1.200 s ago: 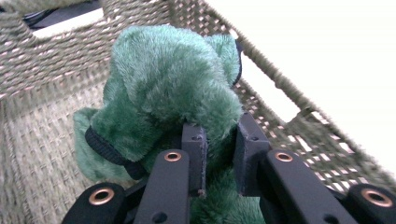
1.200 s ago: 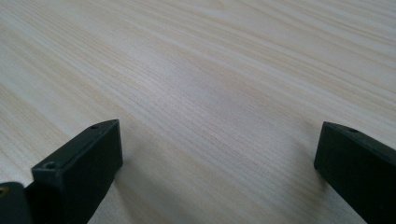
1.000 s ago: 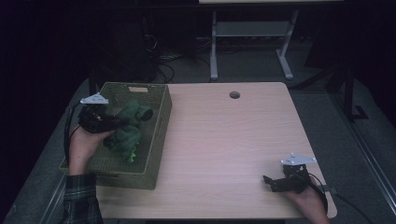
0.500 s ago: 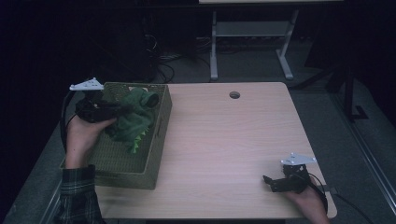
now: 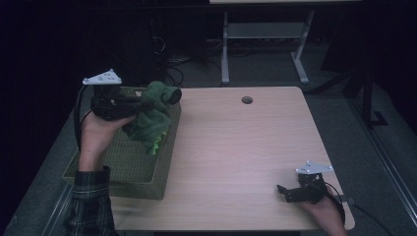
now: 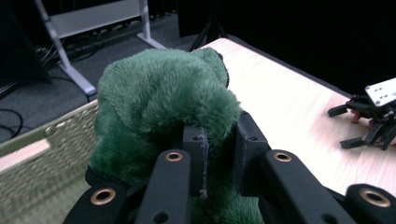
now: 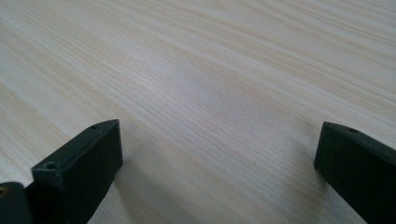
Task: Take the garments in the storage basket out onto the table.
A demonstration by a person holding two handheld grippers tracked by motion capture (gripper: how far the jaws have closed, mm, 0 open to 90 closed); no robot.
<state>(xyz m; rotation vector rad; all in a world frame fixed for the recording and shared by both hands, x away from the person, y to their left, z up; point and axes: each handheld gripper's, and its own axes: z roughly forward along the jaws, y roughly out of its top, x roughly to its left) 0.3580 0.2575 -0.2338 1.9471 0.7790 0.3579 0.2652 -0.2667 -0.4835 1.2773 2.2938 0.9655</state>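
Left tool (image 5: pixel 147 101): at the upper left of the high view, held level in the person's left hand (image 5: pixel 98 132), above the far end of the basket (image 5: pixel 123 167). Its jaws are closed most of the way and clamp a green plush toy (image 5: pixel 152 118). The toy is clear of the basket floor; its body hangs down from the jaws over the basket's right wall, with a strip of lighter green showing at its lower edge. A grey three-cornered plate (image 5: pixel 103 77) sits on top of this tool.

In the left gripper view, the plush toy (image 6: pixel 163 93) bulges over and between the two black jaws at centre frame, and the pads press into the fabric from both sides. The woven basket (image 6: pixel 42 158) lies at the lower left, below the toy. The counter (image 6: pixel 289 107) runs off to the right.

Right tool (image 5: pixel 285 191): at the lower right of the high view, resting low on the counter (image 5: pixel 236 147) in the person's right hand (image 5: pixel 324 209), well apart from the basket and the toy. Its jaws stand wide apart with nothing between them. The right gripper view confirms this: both jaws sit at the bottom corners, and bare pale wood grain of the counter (image 7: pixel 210 93) lies between them. The same tool (image 6: pixel 359 121) appears at the right edge of the left gripper view, jaws spread.

A round cable hole (image 5: pixel 247 100) is in the counter near its far edge.
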